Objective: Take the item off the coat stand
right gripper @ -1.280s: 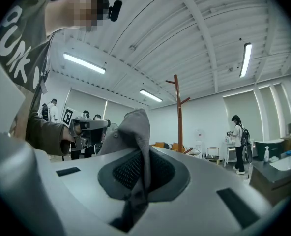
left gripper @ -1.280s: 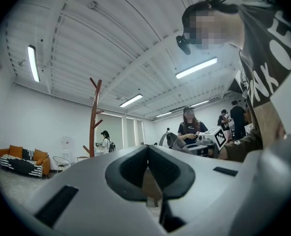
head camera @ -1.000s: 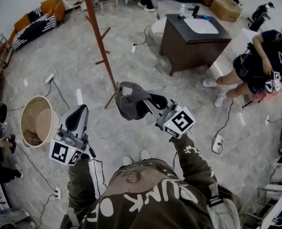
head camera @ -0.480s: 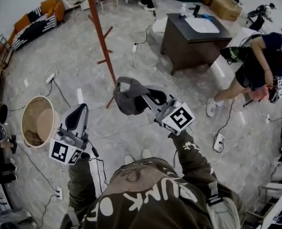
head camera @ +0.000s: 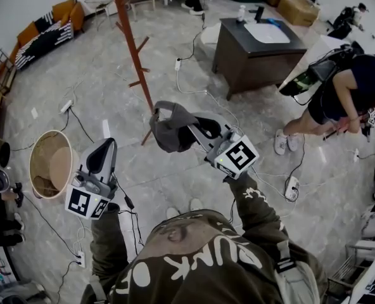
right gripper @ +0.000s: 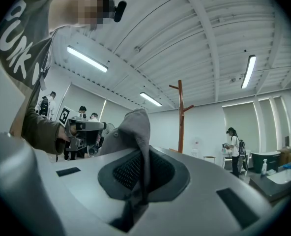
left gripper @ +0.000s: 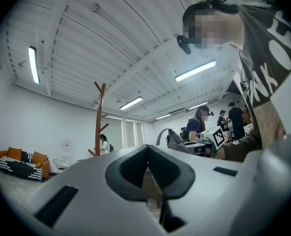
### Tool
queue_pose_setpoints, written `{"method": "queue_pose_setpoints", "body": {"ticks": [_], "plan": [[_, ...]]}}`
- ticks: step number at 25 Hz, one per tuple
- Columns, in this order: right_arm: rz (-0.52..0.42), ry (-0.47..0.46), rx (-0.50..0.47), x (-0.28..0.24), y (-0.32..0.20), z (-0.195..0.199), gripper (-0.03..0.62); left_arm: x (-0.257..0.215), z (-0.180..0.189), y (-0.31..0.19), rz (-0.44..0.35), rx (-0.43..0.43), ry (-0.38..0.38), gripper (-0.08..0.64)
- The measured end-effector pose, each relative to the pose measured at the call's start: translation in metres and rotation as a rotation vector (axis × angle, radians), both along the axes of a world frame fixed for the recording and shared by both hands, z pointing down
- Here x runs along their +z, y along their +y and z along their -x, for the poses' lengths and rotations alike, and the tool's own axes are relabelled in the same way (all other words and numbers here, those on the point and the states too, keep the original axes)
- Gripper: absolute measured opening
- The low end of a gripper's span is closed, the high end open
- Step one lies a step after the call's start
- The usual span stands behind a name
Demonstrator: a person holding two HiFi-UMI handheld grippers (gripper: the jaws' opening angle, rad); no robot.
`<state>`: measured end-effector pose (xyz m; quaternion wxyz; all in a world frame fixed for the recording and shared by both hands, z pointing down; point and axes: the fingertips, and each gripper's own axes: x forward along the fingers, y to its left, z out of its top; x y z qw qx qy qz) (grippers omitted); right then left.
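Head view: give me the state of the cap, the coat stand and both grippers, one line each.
coat stand: upright, nothing on the pegs in view.
cap: off the coat stand, pinched by the right gripper.
right gripper: shut on the cap.
left gripper: shut, empty.

Your left gripper [left gripper: 148, 167] shows its jaws closed together, nothing between the pads (they meet at the tips). Beyond them the coat stand [left gripper: 100, 118] rises upright; right of it hangs a grey item [left gripper: 175, 138], seemingly a cap.
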<state>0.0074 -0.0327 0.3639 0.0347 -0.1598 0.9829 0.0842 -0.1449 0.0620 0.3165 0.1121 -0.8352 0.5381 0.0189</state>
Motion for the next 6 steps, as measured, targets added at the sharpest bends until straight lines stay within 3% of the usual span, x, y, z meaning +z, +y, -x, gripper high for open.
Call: {"method": "queue_pose_setpoints", "body": {"ticks": [6], "plan": [[0.003, -0.005, -0.006, -0.006, -0.002, -0.017, 0.020, -0.004, -0.017, -0.002, 0.003, 0.000, 0.000, 0.003]]}}
